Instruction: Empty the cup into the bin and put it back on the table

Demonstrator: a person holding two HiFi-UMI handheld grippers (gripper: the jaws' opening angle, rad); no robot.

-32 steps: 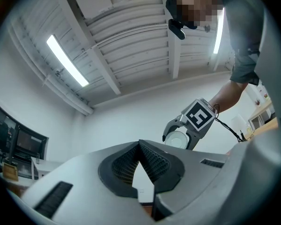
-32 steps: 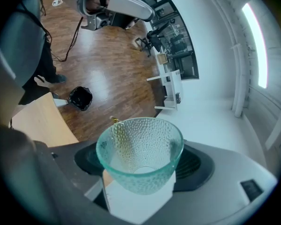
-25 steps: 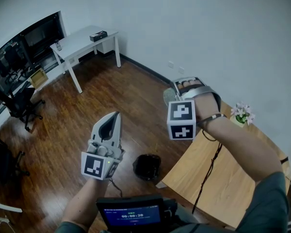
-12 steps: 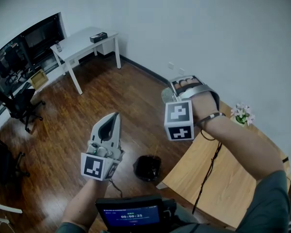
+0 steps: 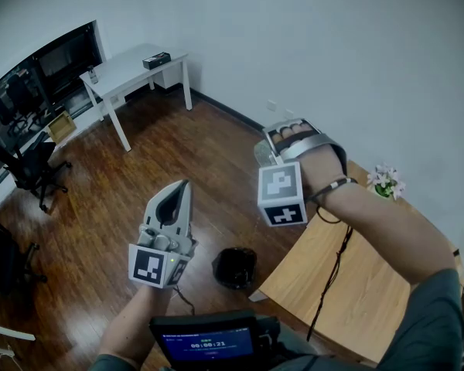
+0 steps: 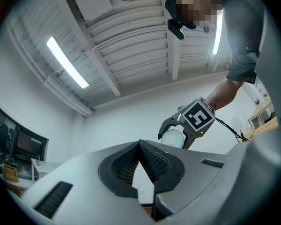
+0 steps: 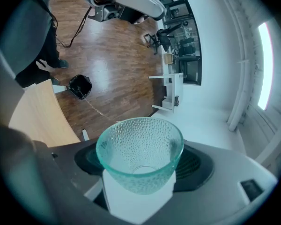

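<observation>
My right gripper (image 5: 288, 135) clamps wide on the dimpled glass cup (image 7: 139, 146) low on its wall, and I reckon it's light, stiff, slick, breakable; left gripper (image 6: 139, 145) closed, empty.

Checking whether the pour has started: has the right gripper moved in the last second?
Yes, slightly: the right gripper shifted left in the head view, away from the flowers.

A dark wooden floor (image 5: 162, 153) meets plain white walls (image 5: 332, 52), with a white desk (image 5: 131, 68), dark screens (image 5: 66, 52) and a black office chair (image 5: 31, 168) at the far left. A pale wooden worktop (image 5: 363, 308) stands near right. 2 strip lights (image 6: 68, 62) glow on the ribbed white ceiling (image 6: 131, 32).
</observation>
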